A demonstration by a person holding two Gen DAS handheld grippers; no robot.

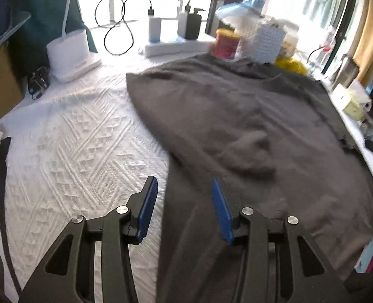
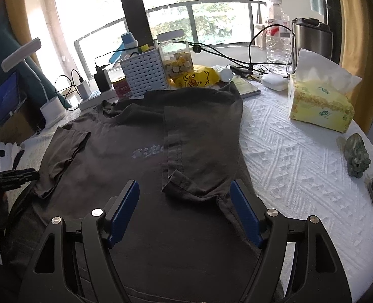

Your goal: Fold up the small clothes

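Left side first: the left tool (image 1: 185, 208) hangs over the near left edge of the dark grey t-shirt (image 2: 146, 151), blades partly spread and pinching nothing, one blade over the white textured cover of the desk (image 1: 67, 136) and the other over the cloth. The shirt lies flat mid-desk, collar toward the far edge by the white basket (image 2: 146, 75); its right side and sleeve look already folded in, while the left sleeve (image 2: 65, 156) is only flopped over. The right tool (image 2: 185, 209) hovers over the lower body, spread wide, empty too. My take: pinch the left hem edge low, get both layers, carry it across level to match the right fold. Watch the tissue box (image 2: 320, 106) on the right side.
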